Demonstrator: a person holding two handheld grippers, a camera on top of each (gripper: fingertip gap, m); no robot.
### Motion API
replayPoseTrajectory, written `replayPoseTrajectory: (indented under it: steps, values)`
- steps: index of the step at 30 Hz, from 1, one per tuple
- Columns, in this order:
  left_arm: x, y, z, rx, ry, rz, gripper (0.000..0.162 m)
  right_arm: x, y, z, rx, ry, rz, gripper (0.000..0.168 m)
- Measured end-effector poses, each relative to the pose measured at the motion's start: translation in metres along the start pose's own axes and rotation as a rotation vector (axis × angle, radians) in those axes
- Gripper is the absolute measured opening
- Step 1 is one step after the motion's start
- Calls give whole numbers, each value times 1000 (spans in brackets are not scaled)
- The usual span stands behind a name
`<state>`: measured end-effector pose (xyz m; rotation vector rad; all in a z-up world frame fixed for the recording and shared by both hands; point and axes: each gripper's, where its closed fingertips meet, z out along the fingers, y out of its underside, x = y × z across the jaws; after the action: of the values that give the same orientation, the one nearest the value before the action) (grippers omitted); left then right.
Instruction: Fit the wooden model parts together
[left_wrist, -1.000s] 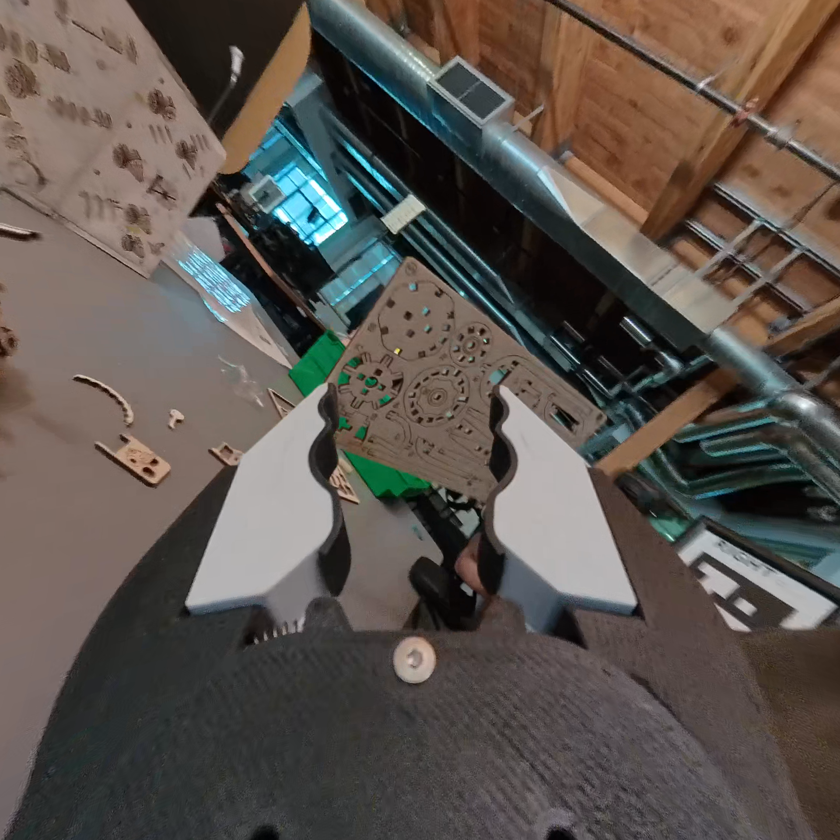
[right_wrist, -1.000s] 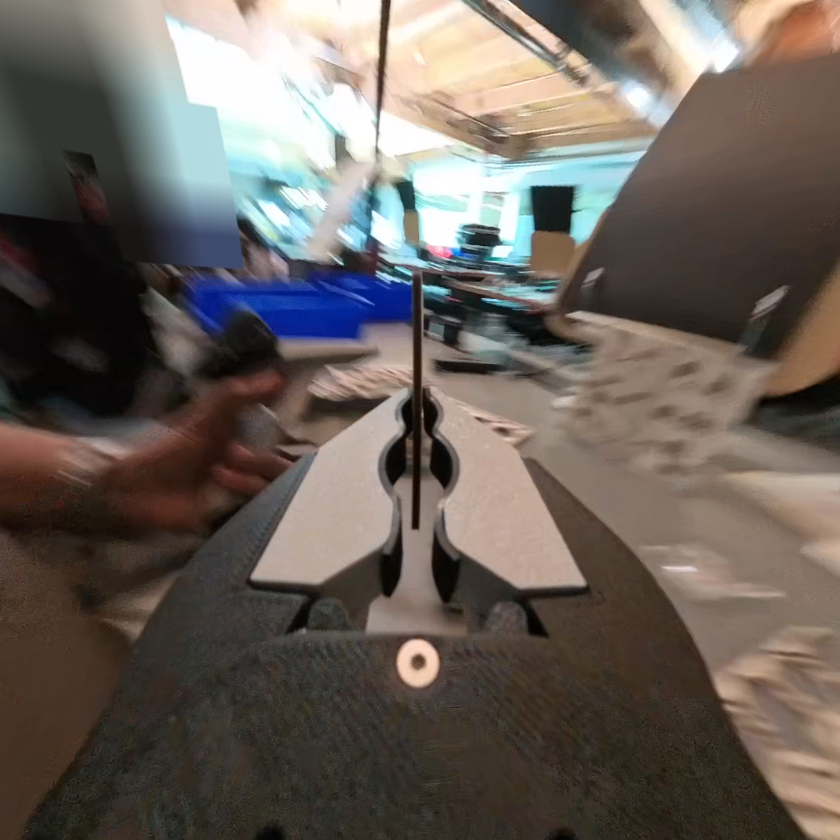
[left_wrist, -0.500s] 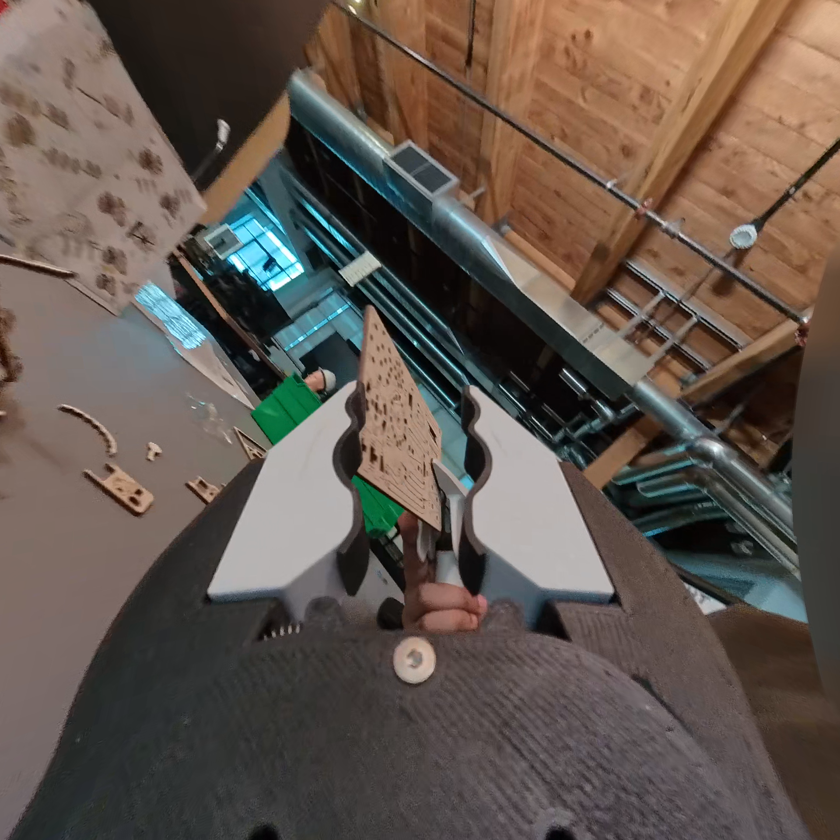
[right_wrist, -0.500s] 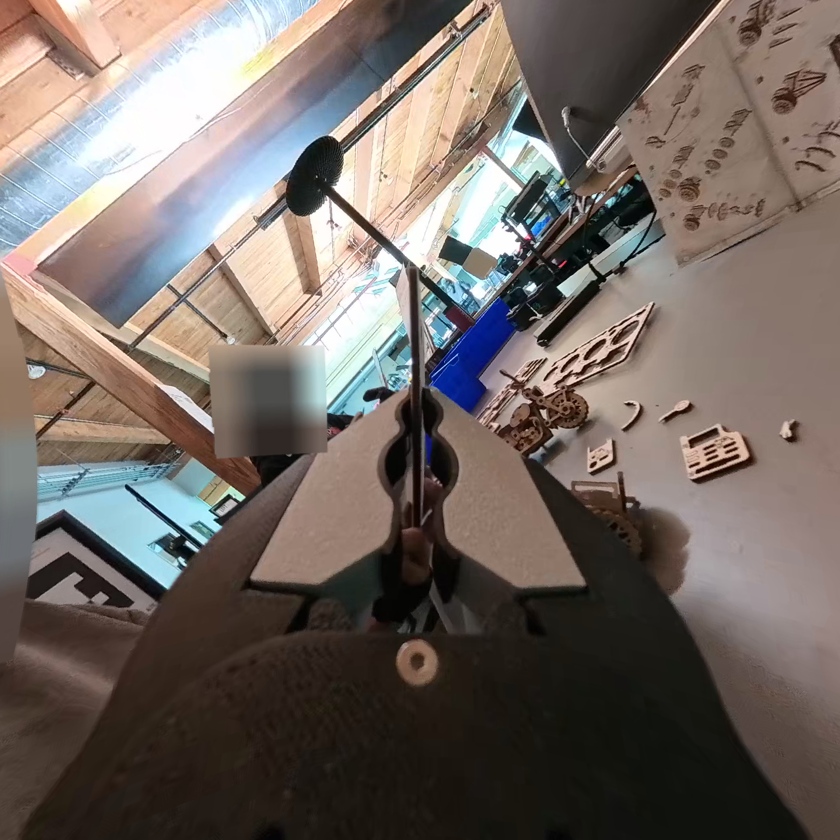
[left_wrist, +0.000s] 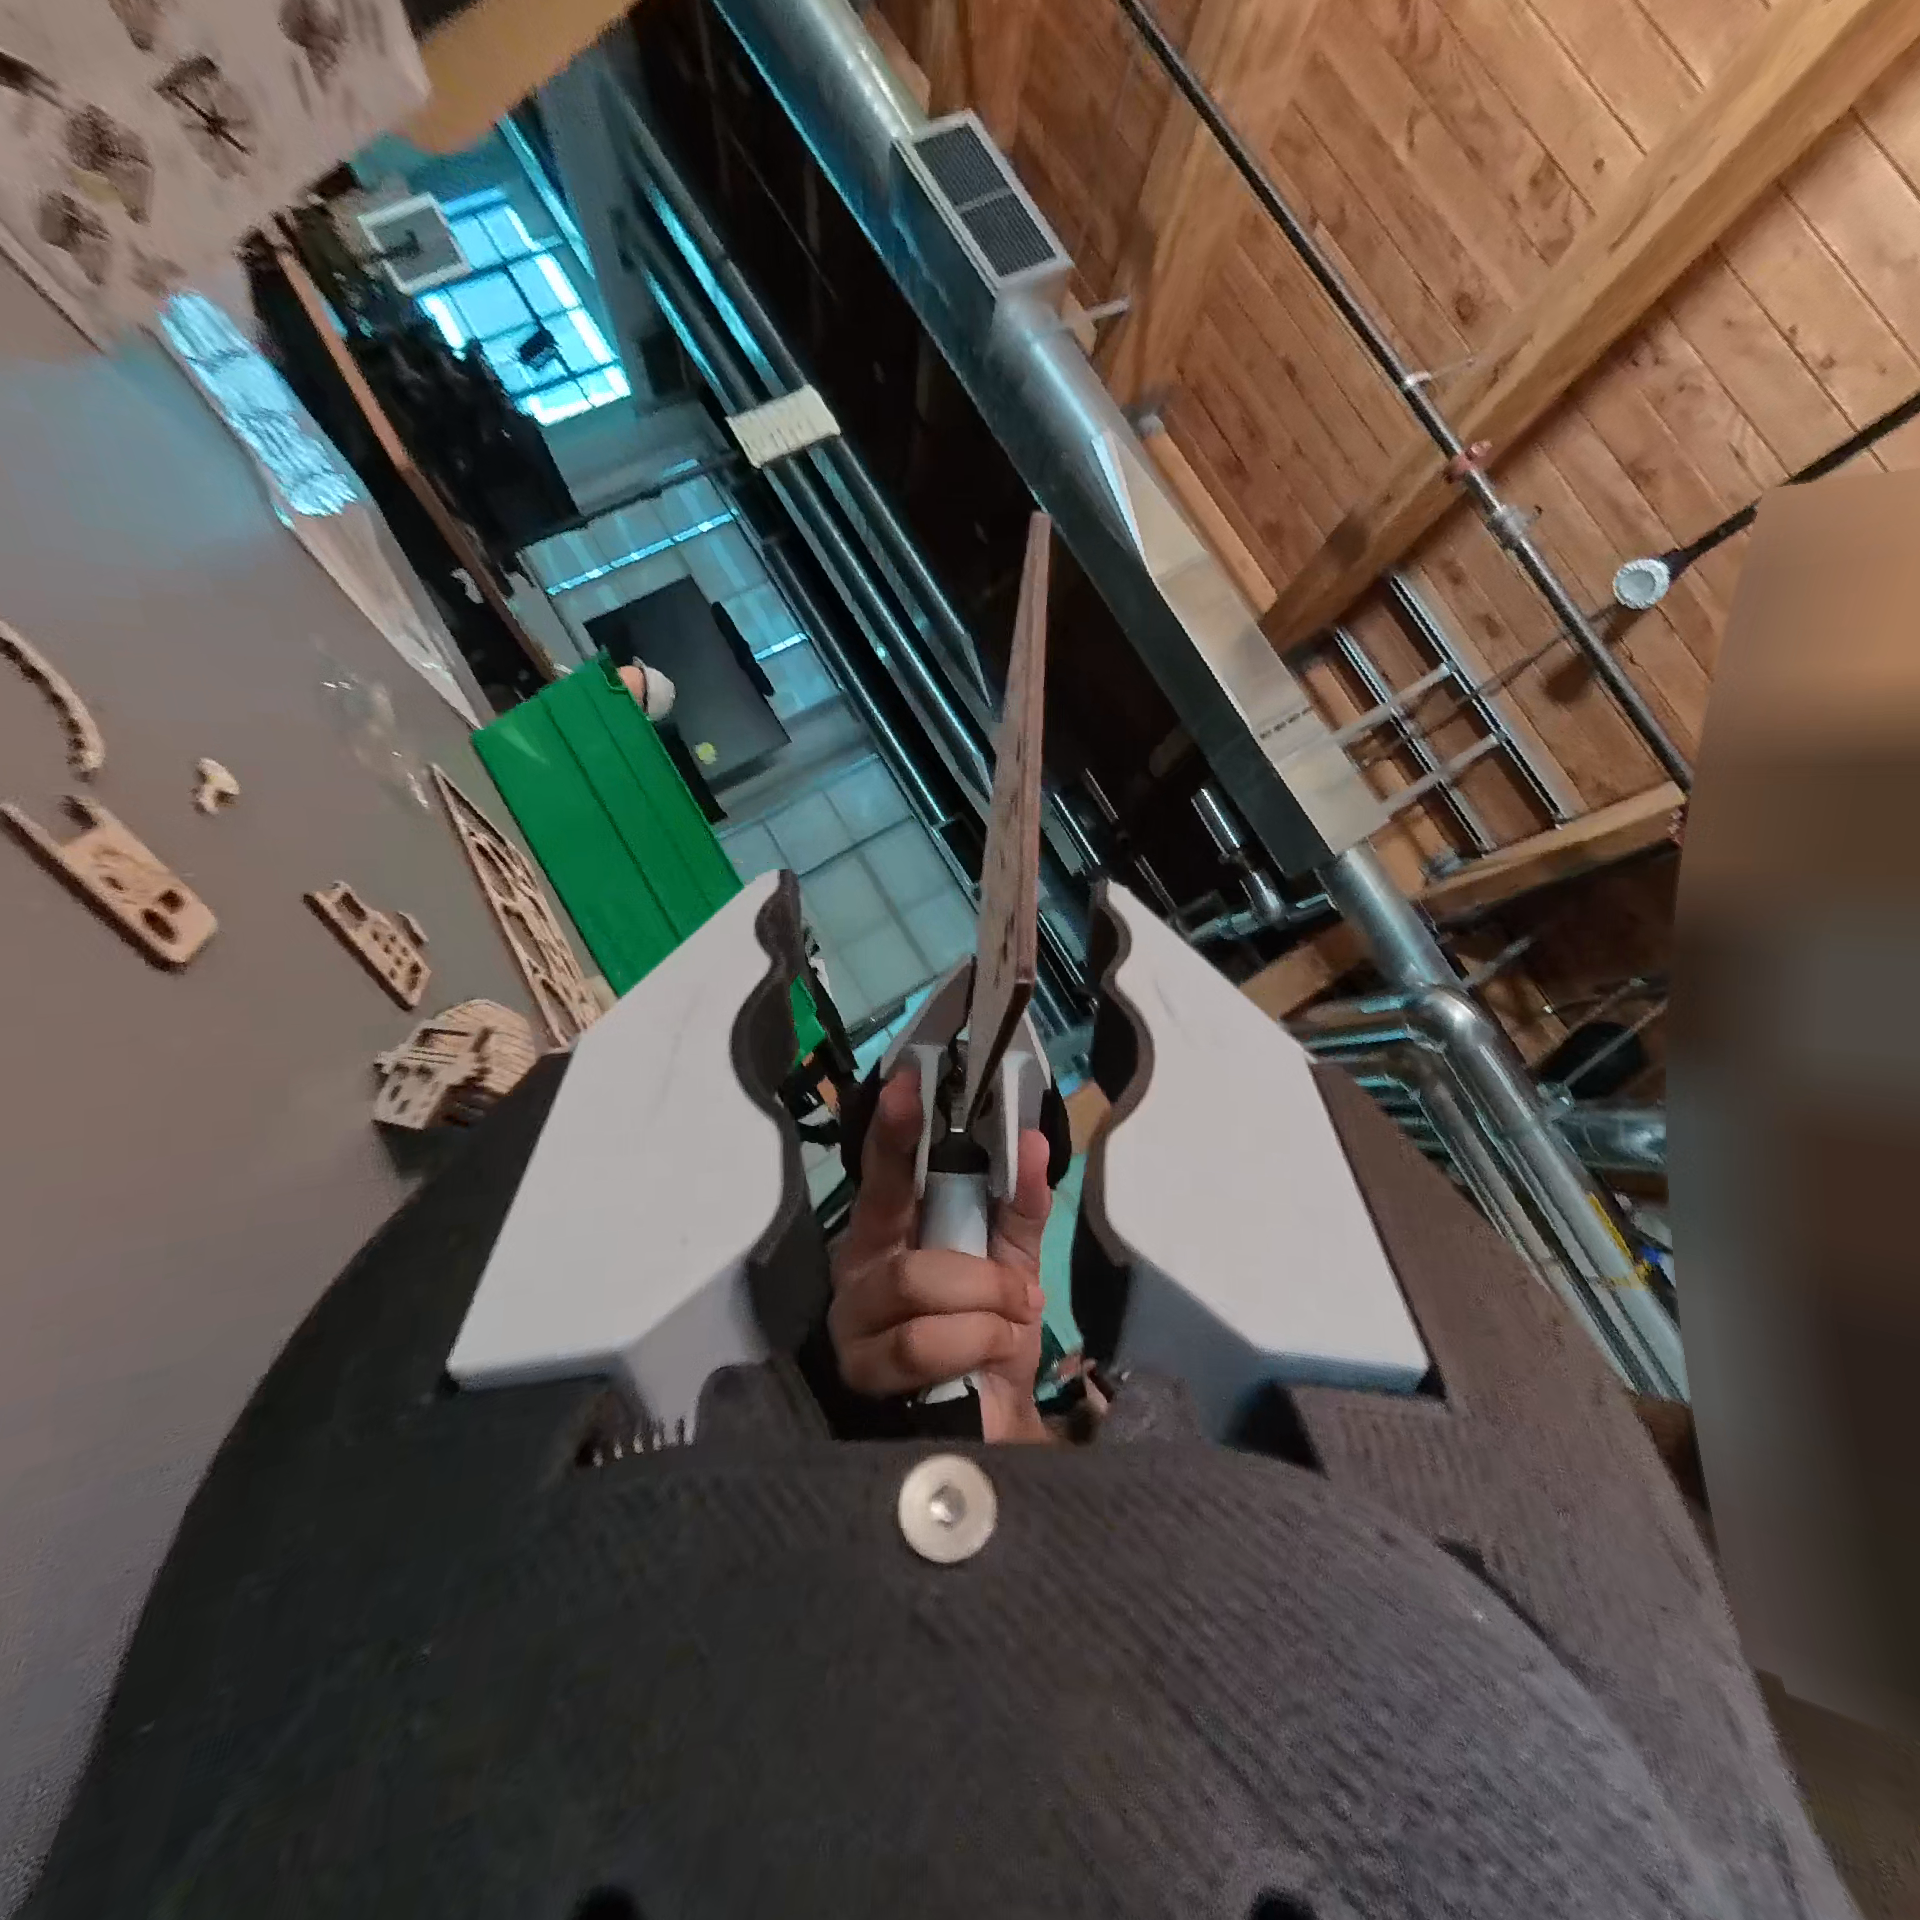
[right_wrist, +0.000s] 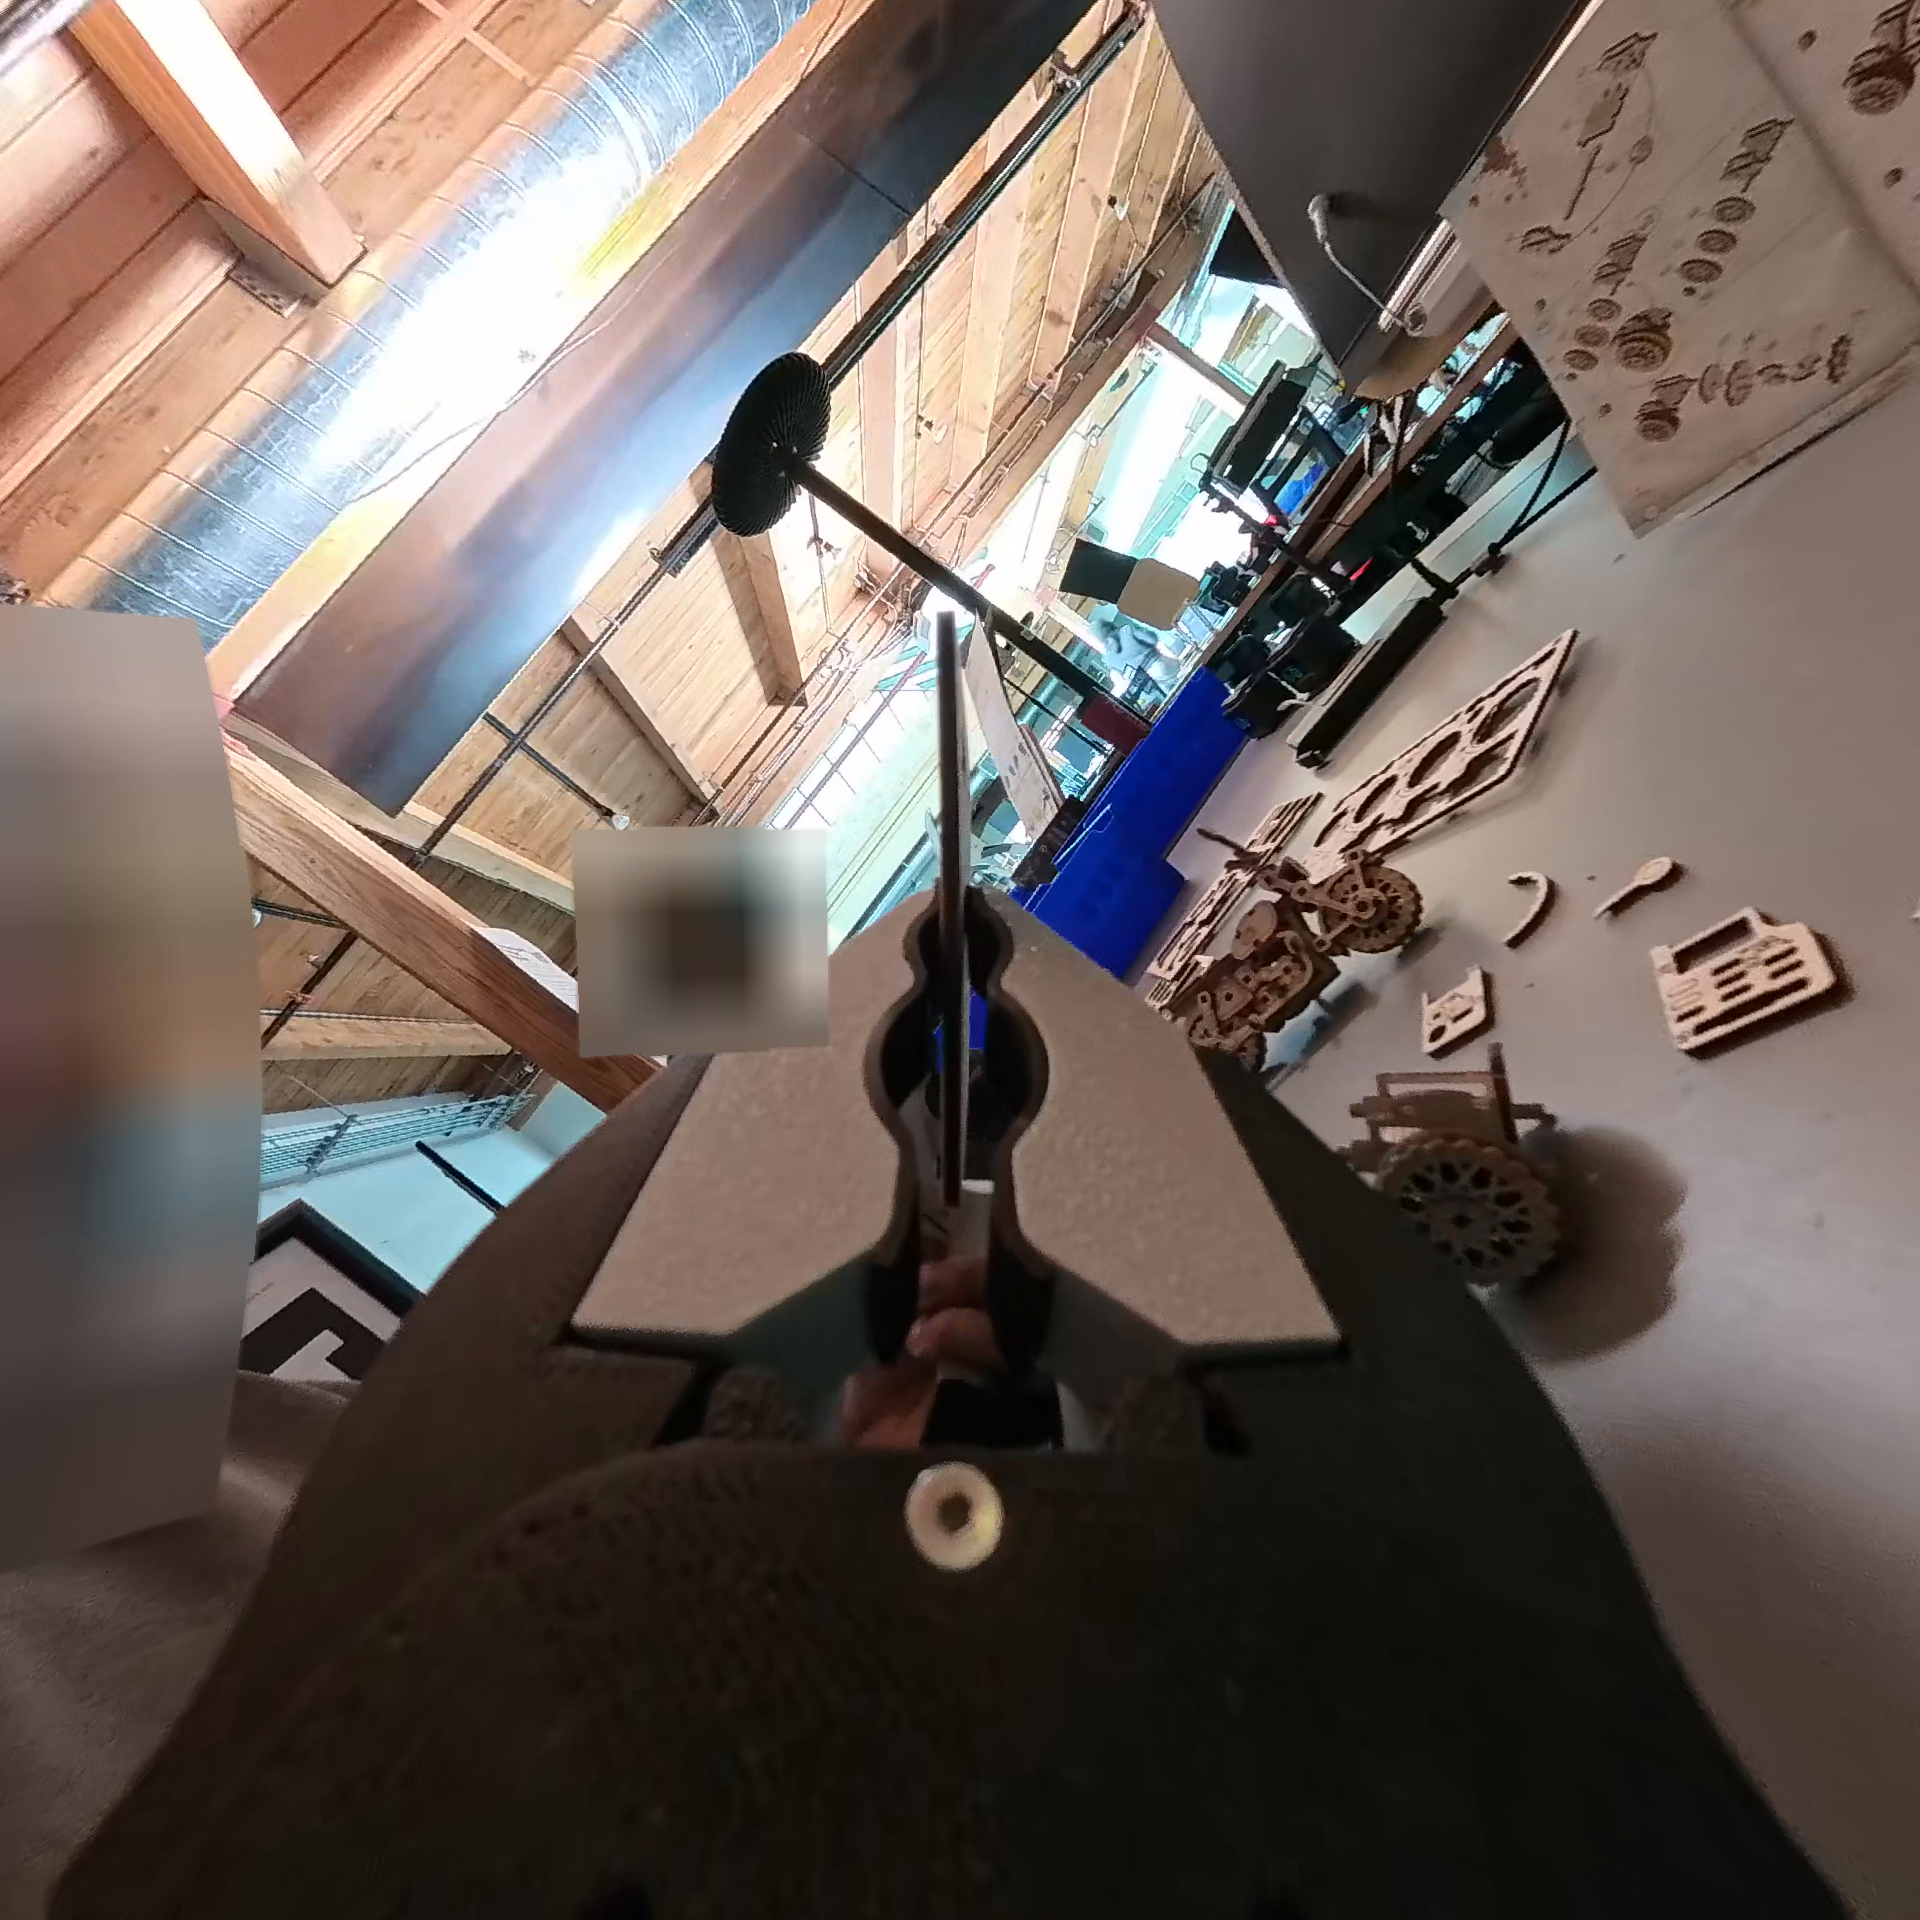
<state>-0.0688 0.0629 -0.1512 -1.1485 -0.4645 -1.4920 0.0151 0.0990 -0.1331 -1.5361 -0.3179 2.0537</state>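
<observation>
A thin wooden parts sheet (right_wrist: 948, 790) stands edge-on between the fingers of my right gripper (right_wrist: 951, 925), which is shut on its lower part. In the left wrist view the same sheet (left_wrist: 1013, 790) shows edge-on, tilted up toward the ceiling. It is held at its bottom by the other gripper's grey fingers (left_wrist: 930, 1039), with a hand (left_wrist: 935, 1309) behind them. My left gripper (left_wrist: 945, 909) is open. Its fingers stand on either side of the sheet in the picture and do not touch it.
A grey table (left_wrist: 156, 1195) carries loose wooden pieces (left_wrist: 104, 883) and a small sub-assembly (left_wrist: 447, 1060). In the right wrist view a wooden motorcycle model (right_wrist: 1299, 935), a wheel assembly (right_wrist: 1465, 1184), a slotted panel (right_wrist: 1745, 977) and cut-out sheets (right_wrist: 1455, 748) lie on the table. One gripper's finger ends stand about 10 centimeters off the other's.
The sheet turned from face-on to edge-on in the left wrist view and came in between the left fingers. The right gripper swung from level to pointing up, still shut on the sheet.
</observation>
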Motion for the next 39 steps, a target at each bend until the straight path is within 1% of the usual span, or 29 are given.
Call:
replayPoseTrajectory:
  steps: [3, 5, 6, 7, 8, 13, 17, 20, 21, 22, 23, 24, 25, 27, 30, 32, 34, 37, 39]
  values:
    - [9, 9, 3, -52, 53, 2, 34, 0, 7, 2, -22, 2, 3, 0]
    - [12, 15, 5, -81, 81, -24, 31, 3, 16, 3, -52, 26, -6, 0]
    - [11, 16, 4, -80, 80, -21, 22, 5, 21, 4, -73, 31, -5, 0]
    - [10, 13, 3, -64, 66, -4, 8, 5, 27, 5, -96, 34, 2, 0]
    - [8, 10, 1, -44, 45, 28, 0, 4, 31, 6, -114, 25, 11, 1]
    - [15, -5, -4, -27, 26, 184, 0, 1, 66, 9, -264, 4, 11, 1]
    - [16, -4, -4, -33, 35, 187, 0, -1, 97, 9, -422, -8, -25, 1]
    - [15, -4, -4, -37, 29, 185, 0, -2, 107, 7, -501, -8, -80, 2]
    - [14, -4, -4, -48, 18, 188, 0, -3, 107, 6, -519, -16, -103, 12]
    - [11, -4, -4, -62, 1, 193, 0, -3, 103, 6, -525, -19, -126, 27]
    - [10, -3, -4, -77, -6, 199, 0, -2, 96, 6, -519, -17, -152, 41]
    - [9, -1, -3, -99, -8, 196, 0, -1, 86, 6, -502, -12, -182, 50]
    - [6, 5, -1, -143, -16, 184, 0, -1, 75, 6, -480, -6, -219, 55]
    - [0, 22, 2, -237, -33, 182, 0, 1, 56, 4, -453, 9, -296, 57]
    - [-3, 59, 6, -434, -30, 152, 0, 6, 40, 0, -462, 37, -380, 60]
    - [-10, 88, 4, -582, -57, 140, 0, 11, 34, -2, -457, 54, -388, 58]
    - [-16, 110, 1, -683, -85, 119, 0, 14, 37, -5, -485, 50, -351, 45]
    - [-19, 126, -1, -732, -93, 62, 0, 25, 51, -10, -571, 67, -288, 10]
    - [-21, 127, -1, -738, -101, 60, 0, 27, 54, -12, -584, 60, -245, 8]
